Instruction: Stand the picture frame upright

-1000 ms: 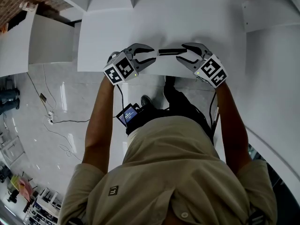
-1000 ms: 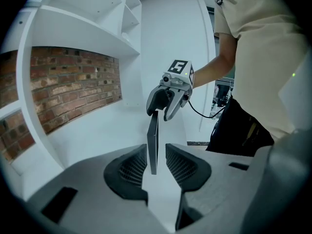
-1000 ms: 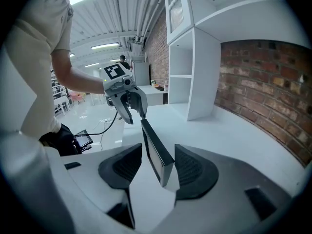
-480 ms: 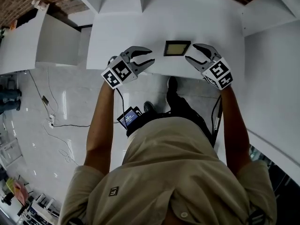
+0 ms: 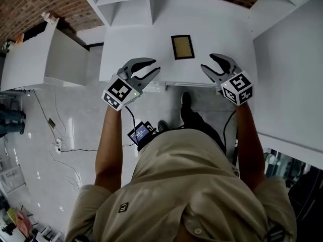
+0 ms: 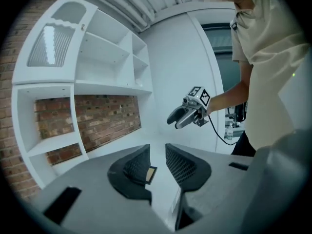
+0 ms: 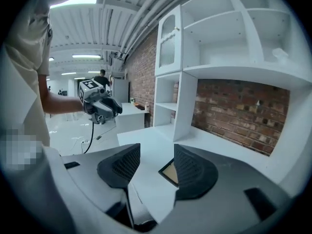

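The picture frame (image 5: 182, 47), black-rimmed with a tan centre, sits alone on the white table (image 5: 222, 29); it looks propped up and leaning back. It also shows between my jaws as the frame (image 6: 150, 173) and the frame (image 7: 169, 172). My left gripper (image 5: 154, 65) hangs open and empty near the table's front edge, left of the frame. My right gripper (image 5: 208, 62) is open on the other side; its jaws have just been opening wider, with nothing between them. Each gripper view shows the other gripper in the air: the right gripper (image 6: 173, 124) and the left gripper (image 7: 113, 110).
White shelving (image 5: 126, 4) stands at the table's back left in front of a brick wall (image 5: 25, 4). A white cabinet (image 5: 30, 59) is at the left and a white panel (image 5: 287, 59) at the right. Cables lie on the glossy floor (image 5: 65, 135).
Both grippers have drawn back from the frame toward the person and risen. The frame, first seen edge-on between their tips, now sits free farther up the table.
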`<move>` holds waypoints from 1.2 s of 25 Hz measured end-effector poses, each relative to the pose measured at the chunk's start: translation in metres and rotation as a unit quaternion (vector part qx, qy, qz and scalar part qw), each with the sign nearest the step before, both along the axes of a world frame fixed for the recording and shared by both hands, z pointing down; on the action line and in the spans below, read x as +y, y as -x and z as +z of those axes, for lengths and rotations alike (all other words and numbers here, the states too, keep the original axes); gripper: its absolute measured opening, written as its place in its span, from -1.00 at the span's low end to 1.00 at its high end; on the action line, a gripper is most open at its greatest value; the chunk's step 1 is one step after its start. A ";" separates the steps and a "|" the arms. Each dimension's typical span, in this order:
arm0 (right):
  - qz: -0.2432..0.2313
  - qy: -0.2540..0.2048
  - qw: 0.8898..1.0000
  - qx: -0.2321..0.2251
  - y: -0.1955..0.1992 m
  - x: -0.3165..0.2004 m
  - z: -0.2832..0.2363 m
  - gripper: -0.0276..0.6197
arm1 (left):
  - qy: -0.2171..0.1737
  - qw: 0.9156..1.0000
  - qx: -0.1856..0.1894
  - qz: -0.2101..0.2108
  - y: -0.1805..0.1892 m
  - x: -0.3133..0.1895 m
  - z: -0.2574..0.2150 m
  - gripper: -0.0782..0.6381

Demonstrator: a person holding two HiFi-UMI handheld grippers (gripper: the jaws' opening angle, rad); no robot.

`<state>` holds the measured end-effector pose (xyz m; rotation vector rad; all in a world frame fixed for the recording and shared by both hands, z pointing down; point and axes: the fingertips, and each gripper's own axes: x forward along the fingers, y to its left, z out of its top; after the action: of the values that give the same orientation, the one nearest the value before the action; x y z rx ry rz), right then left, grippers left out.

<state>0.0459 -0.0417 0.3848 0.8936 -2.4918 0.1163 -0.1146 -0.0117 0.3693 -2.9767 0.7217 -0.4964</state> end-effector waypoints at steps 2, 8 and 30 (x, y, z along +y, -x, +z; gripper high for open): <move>0.021 0.026 0.999 -0.014 -0.003 0.003 0.004 -0.26 | 0.022 0.999 0.029 -0.014 0.003 0.003 -0.004 -0.49; 0.105 0.141 0.984 -0.025 -0.027 -0.056 0.071 -0.28 | 0.078 0.995 0.042 -0.046 0.000 -0.026 0.026 -0.49; 0.120 0.355 0.926 0.052 -0.005 -0.231 0.273 -0.71 | 0.232 0.968 0.013 -0.099 -0.052 -0.196 0.180 -0.49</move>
<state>0.0505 -0.2722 0.6574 0.8366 -1.9823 0.9571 -0.0630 -0.2081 0.5495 -3.3579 1.0420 -0.7295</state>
